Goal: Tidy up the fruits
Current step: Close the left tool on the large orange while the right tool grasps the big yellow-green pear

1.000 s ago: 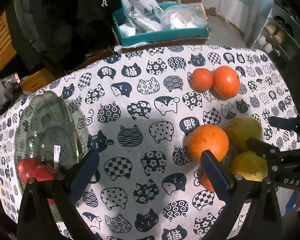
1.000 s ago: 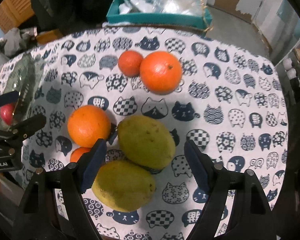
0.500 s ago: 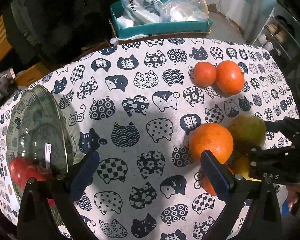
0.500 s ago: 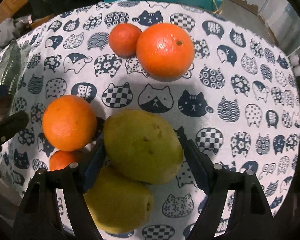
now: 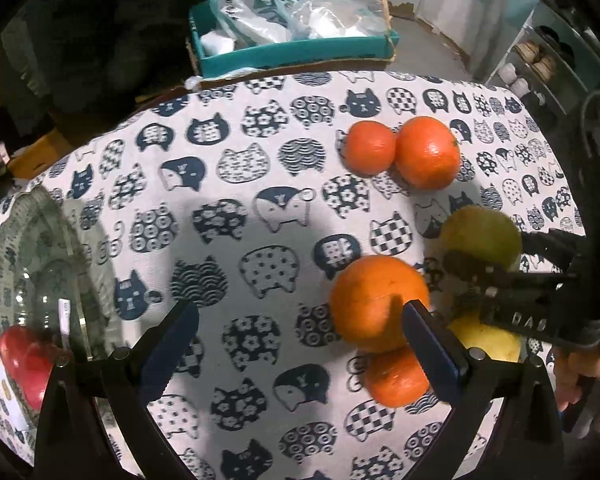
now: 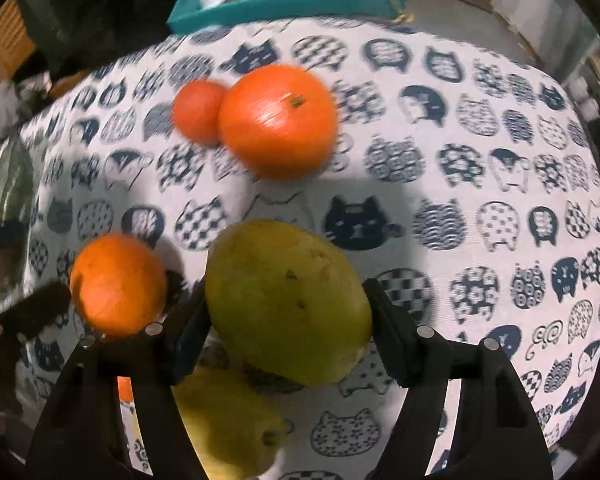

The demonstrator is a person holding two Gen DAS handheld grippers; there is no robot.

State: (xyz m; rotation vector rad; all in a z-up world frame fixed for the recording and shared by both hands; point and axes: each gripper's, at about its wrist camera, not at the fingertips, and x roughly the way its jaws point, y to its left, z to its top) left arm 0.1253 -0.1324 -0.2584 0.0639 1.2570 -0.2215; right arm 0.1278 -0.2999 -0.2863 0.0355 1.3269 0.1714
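Between right hand-held gripper (image 6: 286, 314) pads, green mango (image 6: 288, 300), long axis diagonal

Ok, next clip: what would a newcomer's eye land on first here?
The big green-yellow fruit low in the right wrist view, sitting between the pads of the right tool, whose jaws have just been closing on it. Then the bright oranges on the cat-print tablecloth: a pair toward the far edge and one large orange beside the open left tool. At the far left, a red fruit lies in a glass dish.
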